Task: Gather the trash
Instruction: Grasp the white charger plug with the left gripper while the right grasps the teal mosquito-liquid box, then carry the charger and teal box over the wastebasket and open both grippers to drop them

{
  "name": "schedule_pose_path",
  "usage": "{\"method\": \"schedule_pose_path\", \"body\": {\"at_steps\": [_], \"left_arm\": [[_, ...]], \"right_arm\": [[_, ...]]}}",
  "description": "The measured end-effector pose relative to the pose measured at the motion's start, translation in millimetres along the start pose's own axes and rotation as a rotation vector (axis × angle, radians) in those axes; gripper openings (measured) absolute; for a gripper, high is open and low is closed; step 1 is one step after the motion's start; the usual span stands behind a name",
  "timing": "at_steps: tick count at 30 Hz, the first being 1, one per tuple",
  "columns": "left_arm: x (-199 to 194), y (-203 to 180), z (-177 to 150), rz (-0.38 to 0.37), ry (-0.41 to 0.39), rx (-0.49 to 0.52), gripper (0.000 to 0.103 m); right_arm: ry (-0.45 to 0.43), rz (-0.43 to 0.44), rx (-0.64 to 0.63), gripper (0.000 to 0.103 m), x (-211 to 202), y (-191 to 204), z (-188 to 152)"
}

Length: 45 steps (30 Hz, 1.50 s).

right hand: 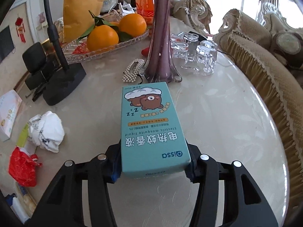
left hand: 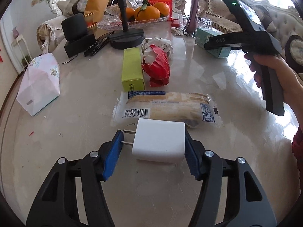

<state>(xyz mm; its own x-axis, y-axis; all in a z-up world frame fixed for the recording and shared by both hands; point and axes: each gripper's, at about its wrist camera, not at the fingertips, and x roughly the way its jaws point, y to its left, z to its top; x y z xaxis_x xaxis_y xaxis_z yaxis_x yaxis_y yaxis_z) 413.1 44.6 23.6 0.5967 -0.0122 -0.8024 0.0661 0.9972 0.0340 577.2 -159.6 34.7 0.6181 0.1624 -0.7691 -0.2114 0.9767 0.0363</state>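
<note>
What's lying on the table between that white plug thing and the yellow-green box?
A wrapped bread snack lies crosswise between the white charger and the yellow-green box, seen in the left wrist view.

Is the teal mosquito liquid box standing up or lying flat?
Lying flat: the teal box rests on its back on the table, printed front facing up.

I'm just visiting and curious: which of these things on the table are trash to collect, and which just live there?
Likely trash: teal box, red wrapper, crumpled paper, green box, snack packet.

Just there: oranges, purple vase, glasses, lamp base.
</note>
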Motion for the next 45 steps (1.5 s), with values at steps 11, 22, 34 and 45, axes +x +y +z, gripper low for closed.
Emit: {"method": "schedule_pose_path", "body": {"at_steps": [11,22,34,45], "left_arm": [[-18.8,22.8,-18.9,-0.064,-0.033,-0.095,0.060],[-119.8,2.2,-113.7,-0.055,-0.071,-0.103,0.060],[-251.3,-56.2,-294.5,-0.199,-0.044,-0.066,0.060],[-156.3,-108.4,-398.3,-0.221,0.274,-0.056,0.060]], "right_arm": [[-0.056,0.163,0.034,0.049,-111.4,-2.4,-83.4],[-0.086,0.323,0.013,0.049,-253.3,9.8,-240.6],[-0.048,0.446,0.034,0.049,-352.0,37.8,-390.9],[0.326,0.345,0.075,0.049,-241.1,56.4,-490.9]]}}
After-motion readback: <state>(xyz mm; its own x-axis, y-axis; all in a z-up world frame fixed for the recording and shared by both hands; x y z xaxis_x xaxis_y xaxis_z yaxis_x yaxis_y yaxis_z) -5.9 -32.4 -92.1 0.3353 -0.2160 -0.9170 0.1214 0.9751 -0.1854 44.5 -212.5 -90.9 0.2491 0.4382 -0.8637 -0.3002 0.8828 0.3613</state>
